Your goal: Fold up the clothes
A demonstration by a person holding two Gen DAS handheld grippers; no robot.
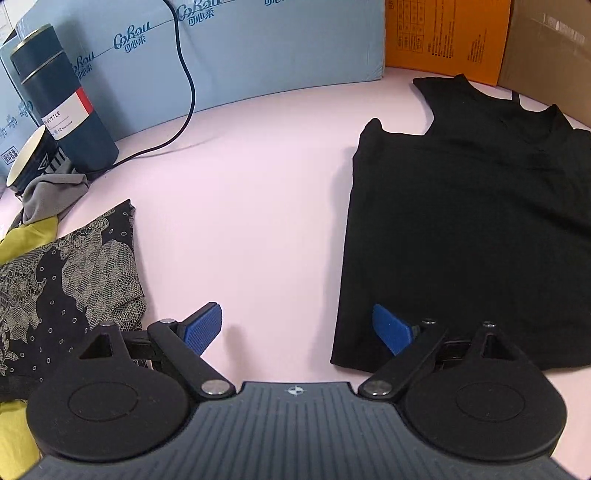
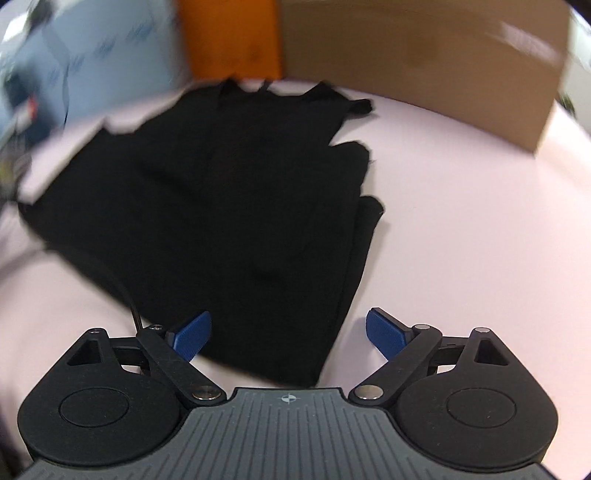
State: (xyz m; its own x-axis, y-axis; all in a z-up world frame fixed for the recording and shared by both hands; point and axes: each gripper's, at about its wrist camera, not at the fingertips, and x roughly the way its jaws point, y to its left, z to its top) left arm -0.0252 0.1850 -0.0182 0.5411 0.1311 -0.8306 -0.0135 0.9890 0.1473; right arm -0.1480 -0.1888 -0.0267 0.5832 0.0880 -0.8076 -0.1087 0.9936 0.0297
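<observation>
We hold both grippers over the pink table [image 1: 258, 184], each with its fingers spread wide and nothing between them. The black top [image 1: 472, 221] lies flat toward the table's far right corner, neckline and straps pointing at the cardboard box [image 1: 546, 48] and orange box [image 1: 443, 33] along the back edge; its sides look already folded inward, leaving a long narrow panel. The left gripper [image 1: 299, 328] hangs at the bottom hem's left corner, one blue finger over the cloth and the other over bare table. The right gripper [image 2: 288, 332] straddles the hem's right corner in a blurred view.

The step in hand, we judge, is pinching both hem corners to bring the hem up to the neckline. To do it well we should bite through all the stacked layers — not just the top one — close both grippers together, lift evenly and lay the hem square with the shoulders. The patterned cloth [image 1: 66, 273] and yellow cloth [image 1: 26, 236] near the left edge wait their turn, clear of the dark bottle [image 1: 62, 92] and cable [image 1: 184, 74] — best left alone
</observation>
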